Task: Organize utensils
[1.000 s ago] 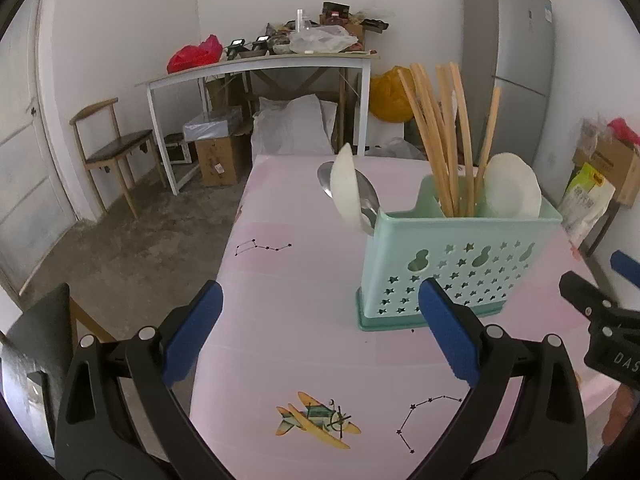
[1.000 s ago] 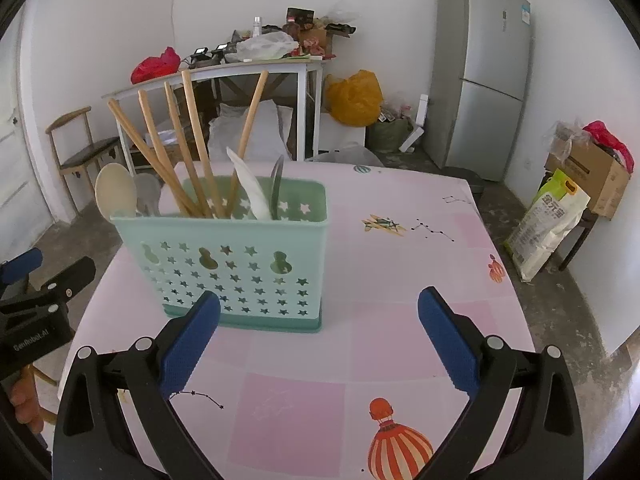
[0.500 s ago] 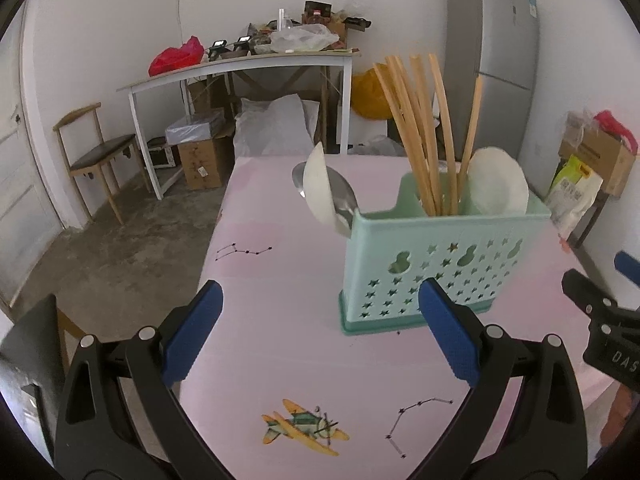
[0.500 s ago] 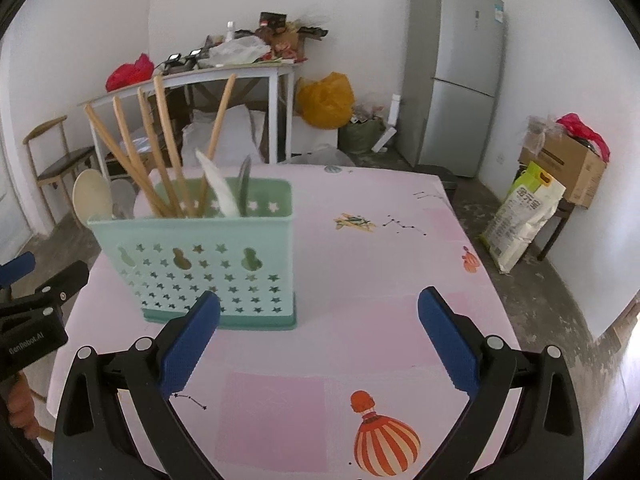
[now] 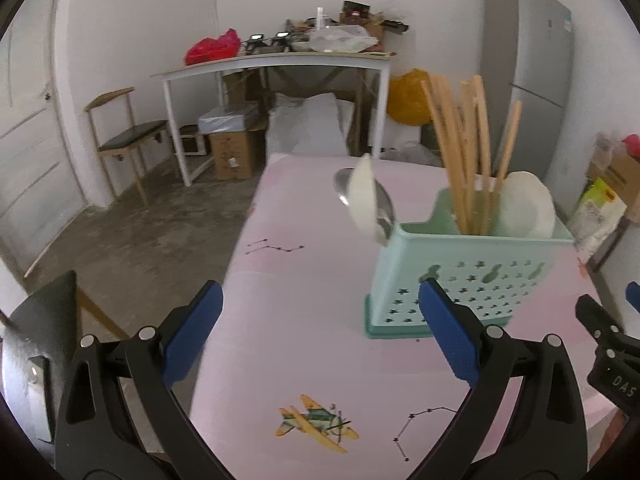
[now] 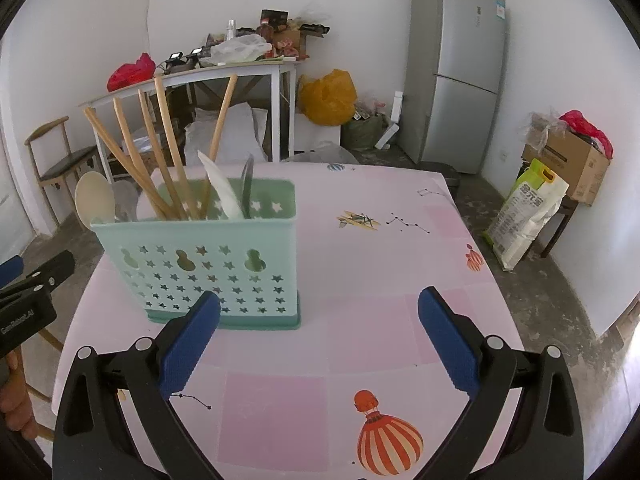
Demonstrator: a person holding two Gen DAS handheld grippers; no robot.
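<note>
We see the left gripper (image 5: 320,334) with its blue pads spread wide, nothing between them, above the pink table (image 5: 304,280). The right gripper (image 6: 319,336) is likewise wide and empty. The mint utensil caddy (image 6: 200,264) stands upright on the table, just ahead of the right gripper's left pad. In it stand wooden chopsticks (image 6: 160,148), pale spoons (image 5: 524,208) and a metal spoon (image 5: 384,208). A grey fridge (image 6: 460,68) stands behind.

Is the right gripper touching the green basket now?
Apart. In the right wrist view the right gripper is open over the pink table, with only its left fingertip overlapping the basket in the image, nothing between the fingers.
</note>
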